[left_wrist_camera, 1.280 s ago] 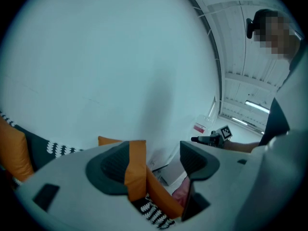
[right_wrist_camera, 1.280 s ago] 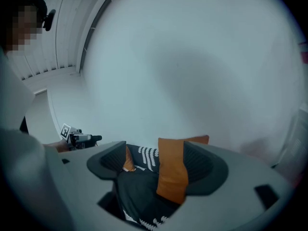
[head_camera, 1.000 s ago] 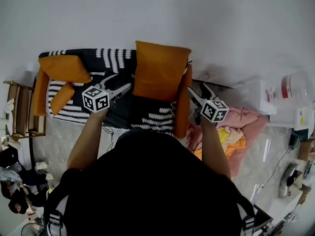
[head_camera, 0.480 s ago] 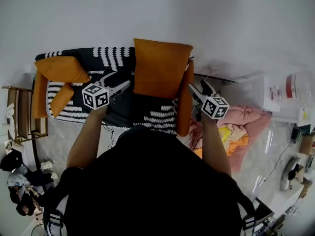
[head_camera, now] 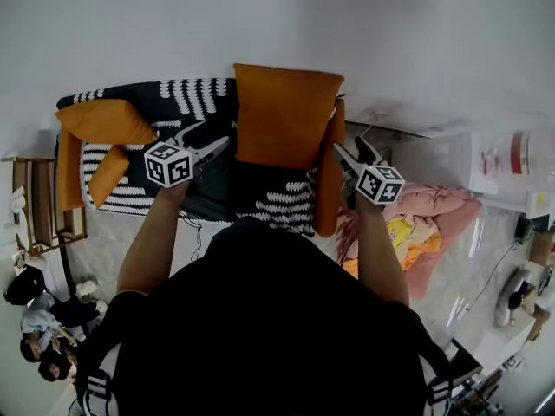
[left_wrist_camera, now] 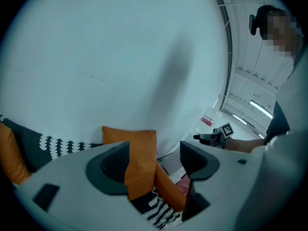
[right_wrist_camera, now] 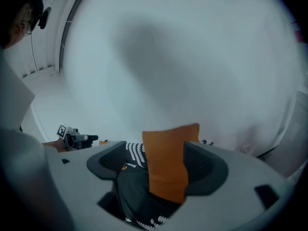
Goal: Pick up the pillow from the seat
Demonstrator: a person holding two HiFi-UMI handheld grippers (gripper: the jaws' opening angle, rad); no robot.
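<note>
An orange pillow (head_camera: 286, 115) stands upright on the black-and-white patterned sofa seat (head_camera: 269, 199), leaning on the white wall. My left gripper (head_camera: 211, 137) hangs open just left of it, apart from it. My right gripper (head_camera: 350, 147) is open at the pillow's right, beside the orange armrest (head_camera: 328, 185). In the left gripper view the pillow (left_wrist_camera: 139, 146) shows ahead between the left gripper's (left_wrist_camera: 153, 165) wide-apart jaws, with the other gripper beyond. In the right gripper view the pillow (right_wrist_camera: 168, 160) stands ahead of the right gripper (right_wrist_camera: 156, 170), untouched.
A second orange pillow (head_camera: 106, 121) and a smaller orange cushion (head_camera: 108, 173) lie at the sofa's left end. A wooden side table (head_camera: 42, 199) stands left of it. A pink and yellow cloth heap (head_camera: 421, 224) and white containers (head_camera: 507, 167) sit to the right.
Both grippers have sunk a little and drawn nearer to the pillow's two sides. Their jaws stand as wide as before. The pillow has not moved.
</note>
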